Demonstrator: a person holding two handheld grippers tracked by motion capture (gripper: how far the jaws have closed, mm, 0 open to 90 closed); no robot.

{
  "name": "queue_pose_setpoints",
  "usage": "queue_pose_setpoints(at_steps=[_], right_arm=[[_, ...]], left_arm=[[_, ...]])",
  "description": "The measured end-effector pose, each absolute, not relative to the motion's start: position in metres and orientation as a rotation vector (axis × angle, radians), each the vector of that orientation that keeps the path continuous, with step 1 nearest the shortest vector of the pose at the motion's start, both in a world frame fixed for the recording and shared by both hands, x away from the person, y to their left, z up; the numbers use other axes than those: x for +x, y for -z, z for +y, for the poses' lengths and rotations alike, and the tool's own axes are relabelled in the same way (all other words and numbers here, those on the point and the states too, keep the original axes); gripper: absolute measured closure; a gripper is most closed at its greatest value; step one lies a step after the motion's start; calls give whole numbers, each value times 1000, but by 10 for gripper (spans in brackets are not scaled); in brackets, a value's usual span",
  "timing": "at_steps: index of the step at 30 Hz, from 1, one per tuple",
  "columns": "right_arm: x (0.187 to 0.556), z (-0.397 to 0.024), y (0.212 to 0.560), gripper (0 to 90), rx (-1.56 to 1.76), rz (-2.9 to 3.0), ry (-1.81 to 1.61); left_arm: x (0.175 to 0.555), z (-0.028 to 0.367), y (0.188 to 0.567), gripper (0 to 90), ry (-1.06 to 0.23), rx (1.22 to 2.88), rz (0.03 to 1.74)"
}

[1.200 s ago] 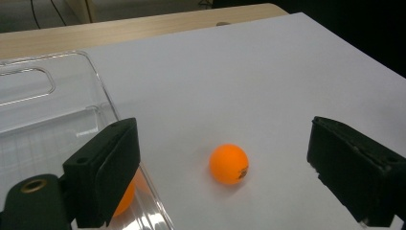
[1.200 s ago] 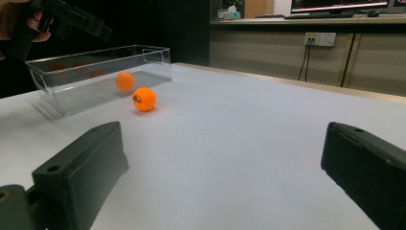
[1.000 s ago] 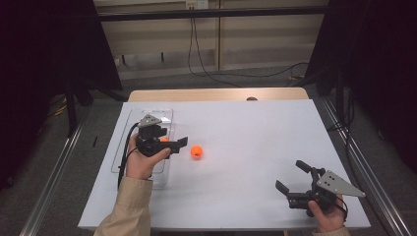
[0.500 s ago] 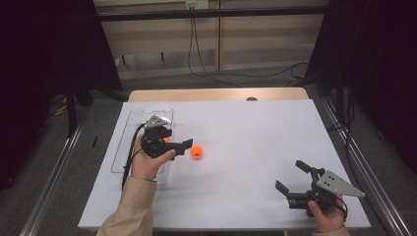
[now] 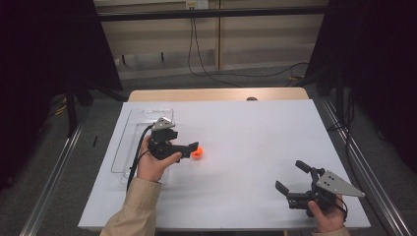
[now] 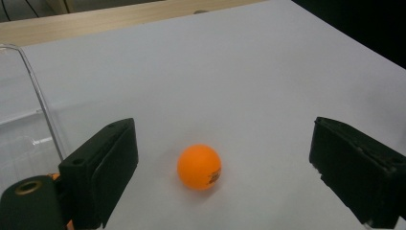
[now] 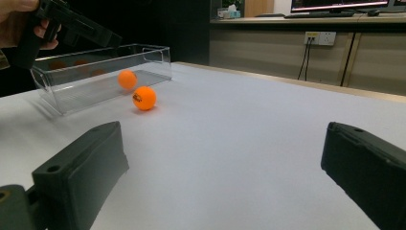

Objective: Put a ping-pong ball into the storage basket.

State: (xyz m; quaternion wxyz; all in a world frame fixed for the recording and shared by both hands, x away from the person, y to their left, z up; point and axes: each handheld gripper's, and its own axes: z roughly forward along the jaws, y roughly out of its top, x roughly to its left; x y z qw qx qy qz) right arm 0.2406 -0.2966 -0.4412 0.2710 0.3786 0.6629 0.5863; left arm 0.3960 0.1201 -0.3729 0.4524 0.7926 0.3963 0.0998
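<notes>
An orange ball lies on the white table beside a clear plastic tray. My left gripper is low over the table, just right of the tray and pointing right. In the left gripper view, the ball rests on the table between the wide-apart jaws of the left gripper, touching neither. My right gripper is open near the front right edge, with nothing between its jaws. In the right gripper view, the right gripper looks across at the ball and the tray.
The tray holds several more orange balls, one of them close to its near wall. The white sheet covers the table, with a wooden strip along the back edge. Metal rails run down both sides of the table.
My left gripper has moved right from over the tray's edge, and its jaws now flank the ball on the table. The right gripper has stayed put.
</notes>
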Motion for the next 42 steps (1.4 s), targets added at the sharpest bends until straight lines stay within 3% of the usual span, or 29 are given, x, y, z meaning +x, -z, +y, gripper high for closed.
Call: queue_pose_setpoints(at_steps=[42], right_arm=[[241, -296, 441, 7, 1015, 1787, -1578]], left_arm=[[393, 94, 394, 94, -252, 2041, 973]])
